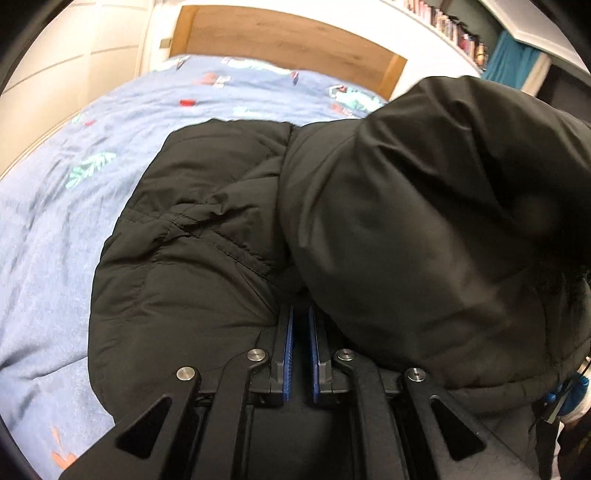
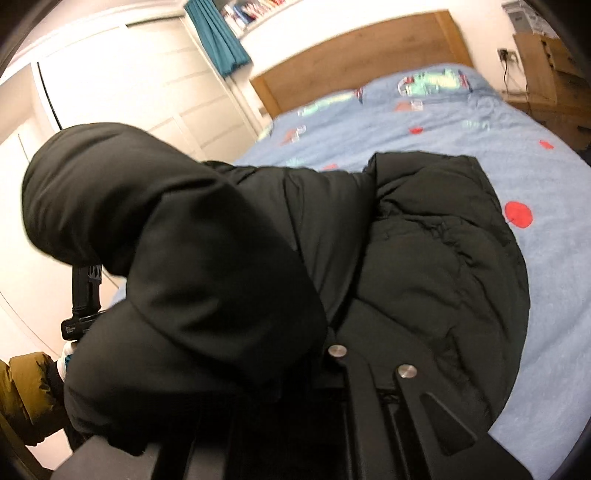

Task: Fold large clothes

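Black matte padded nylon fills the near view: my left gripper (image 1: 301,325), blue ribbed pads drawn nearly together, seems to pinch a fold of the puffer jacket (image 1: 192,251), though the tips are buried in cloth; my right gripper (image 2: 332,365) is pressed together too, its tips buried under a raised lobe of the same jacket (image 2: 436,266), so what it nips I cannot tell. Beyond both tongs the quilted, softly creased bulk lies ahead on the blue patterned bedspread (image 1: 55,229), long axis running away toward the wooden headboard (image 1: 280,33), left hand marginally nearer the flat part, I judge.
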Motion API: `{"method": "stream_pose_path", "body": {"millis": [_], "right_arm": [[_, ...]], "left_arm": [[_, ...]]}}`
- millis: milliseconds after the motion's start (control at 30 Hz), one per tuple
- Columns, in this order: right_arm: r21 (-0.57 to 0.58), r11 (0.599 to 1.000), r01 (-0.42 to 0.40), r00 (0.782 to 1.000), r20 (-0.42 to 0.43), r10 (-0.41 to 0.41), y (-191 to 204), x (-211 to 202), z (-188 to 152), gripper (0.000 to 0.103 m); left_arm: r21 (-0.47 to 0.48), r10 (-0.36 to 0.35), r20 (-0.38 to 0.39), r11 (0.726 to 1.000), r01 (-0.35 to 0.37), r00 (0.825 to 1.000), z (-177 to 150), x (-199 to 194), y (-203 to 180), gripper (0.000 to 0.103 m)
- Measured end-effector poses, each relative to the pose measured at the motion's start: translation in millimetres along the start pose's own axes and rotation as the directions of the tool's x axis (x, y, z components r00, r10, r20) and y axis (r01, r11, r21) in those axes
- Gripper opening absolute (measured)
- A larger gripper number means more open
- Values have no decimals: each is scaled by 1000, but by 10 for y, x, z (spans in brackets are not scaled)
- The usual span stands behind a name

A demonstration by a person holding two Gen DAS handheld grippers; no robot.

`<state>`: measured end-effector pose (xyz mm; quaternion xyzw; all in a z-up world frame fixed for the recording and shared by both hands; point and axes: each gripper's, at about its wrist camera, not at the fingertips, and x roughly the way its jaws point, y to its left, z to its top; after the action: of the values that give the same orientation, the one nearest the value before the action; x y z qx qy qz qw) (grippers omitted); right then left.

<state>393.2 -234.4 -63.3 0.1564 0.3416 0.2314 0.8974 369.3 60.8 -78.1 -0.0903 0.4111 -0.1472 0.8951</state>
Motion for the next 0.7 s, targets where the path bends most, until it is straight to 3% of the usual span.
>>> {"method": "stream_pose_path", "body": {"millis": [167,267,333,467,567,700], "right_arm": [[-17,996,92,995,39,-91,90,-125,-173,12],[-7,987,163,986,-21,-163,105,-200,-272,14],[-9,980,200,978,-63,-200,105,-282,-329,19],[-11,963,271,961,-58,-271,203,-577,-293,38],[-40,957,287,957,-17,-288,369,-790,-110,40],[-93,955,281,960,32,-279,630,-777,314,41]], "left_arm": [[45,32,28,998,-33,999,-257,-427,-183,8],[29,44,14,999,-44,999,-371,-739,-220,13],[47,64,14,997,-64,998,-382,-925,-267,23],[26,70,46,997,-71,996,-213,-1215,-230,38],[11,54,71,998,-55,996,0,-1309,-275,43],[7,24,90,1000,-25,996,481,-1081,-374,44]]}}
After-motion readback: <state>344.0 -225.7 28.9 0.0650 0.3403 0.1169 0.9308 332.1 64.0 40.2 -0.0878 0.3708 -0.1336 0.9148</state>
